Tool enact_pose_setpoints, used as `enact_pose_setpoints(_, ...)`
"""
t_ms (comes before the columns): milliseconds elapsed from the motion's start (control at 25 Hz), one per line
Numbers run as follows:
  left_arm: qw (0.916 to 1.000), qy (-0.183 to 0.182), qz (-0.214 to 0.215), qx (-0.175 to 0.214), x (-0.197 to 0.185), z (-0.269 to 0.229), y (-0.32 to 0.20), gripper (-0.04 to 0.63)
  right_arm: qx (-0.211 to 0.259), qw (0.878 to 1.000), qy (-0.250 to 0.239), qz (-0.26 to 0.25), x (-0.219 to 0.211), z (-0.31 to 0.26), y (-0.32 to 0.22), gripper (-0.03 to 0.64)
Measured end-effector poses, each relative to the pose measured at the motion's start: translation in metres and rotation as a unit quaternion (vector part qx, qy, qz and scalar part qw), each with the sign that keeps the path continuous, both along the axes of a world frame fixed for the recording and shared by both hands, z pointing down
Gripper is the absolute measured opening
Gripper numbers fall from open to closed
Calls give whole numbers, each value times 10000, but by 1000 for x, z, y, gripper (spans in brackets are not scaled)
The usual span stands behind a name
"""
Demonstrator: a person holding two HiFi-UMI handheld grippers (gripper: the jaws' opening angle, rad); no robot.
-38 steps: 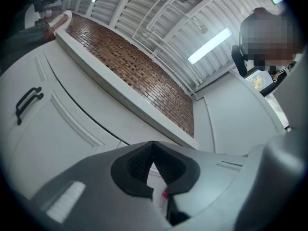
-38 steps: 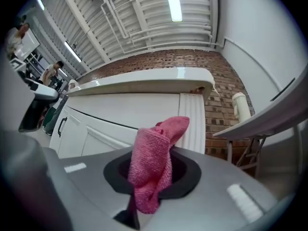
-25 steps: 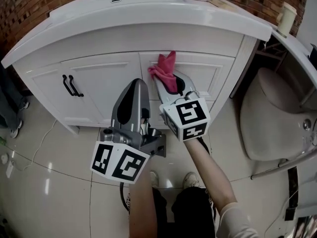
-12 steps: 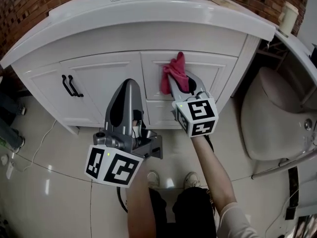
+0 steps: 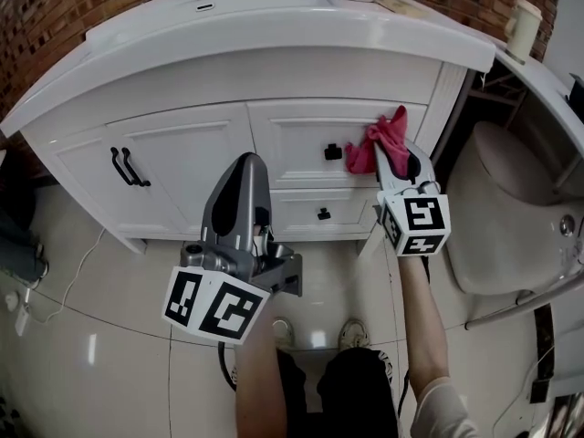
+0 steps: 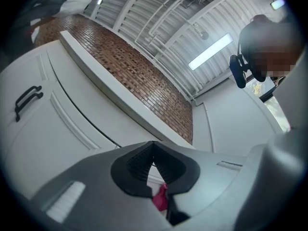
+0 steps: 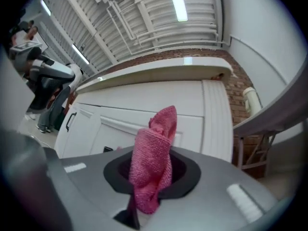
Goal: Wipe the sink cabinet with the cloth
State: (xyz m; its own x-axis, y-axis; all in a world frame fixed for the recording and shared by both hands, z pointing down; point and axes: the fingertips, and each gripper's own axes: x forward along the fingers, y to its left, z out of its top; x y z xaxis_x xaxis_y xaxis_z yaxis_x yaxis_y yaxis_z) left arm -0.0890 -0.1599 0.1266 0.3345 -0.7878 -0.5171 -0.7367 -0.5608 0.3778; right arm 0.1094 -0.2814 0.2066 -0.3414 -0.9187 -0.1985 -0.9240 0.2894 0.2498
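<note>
The right tongs [image 5: 393,151] pinch the pink cloth [image 5: 384,138] against the sink cabinet [image 5: 182,158] near its right edge; the left tongs [image 5: 245,166] are pressed together, empty.

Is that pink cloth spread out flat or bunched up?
Bunched up: the pink cloth sticks out crumpled, pinched in the right gripper.

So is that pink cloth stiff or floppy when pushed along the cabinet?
Probably floppy: the pink cloth folds and bunches where the right tool pinches it. Likely light, as its free end stands up unsupported. Its nubby weave may drag on the glossy cabinet front.
</note>
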Motion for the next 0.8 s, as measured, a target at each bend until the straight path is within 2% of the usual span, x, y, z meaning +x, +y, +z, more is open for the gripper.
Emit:
enact_pose_setpoints(200,10000,58,17,-5,1,1,-2,9,48,9995,275,147,31,4,6,64)
enact_pose_setpoints(480,10000,52,45,-25,3,1,-1,9,-134,9975,-158,669,67,11,13,63)
enact_pose_setpoints(600,9998,197,-30,-2,-5,-1,0,9,-109,9992,-288,242,29,7,32,61)
enact_pose_setpoints(720,9996,267,-121,18,-10,0,1,9,-80,9975,-336,-617,-51,9,45,61)
enact_pose_setpoints(800,9996,236,-131,9,-9,0,3,9,-283,9909,-439,-1238,-110,22,49,61)
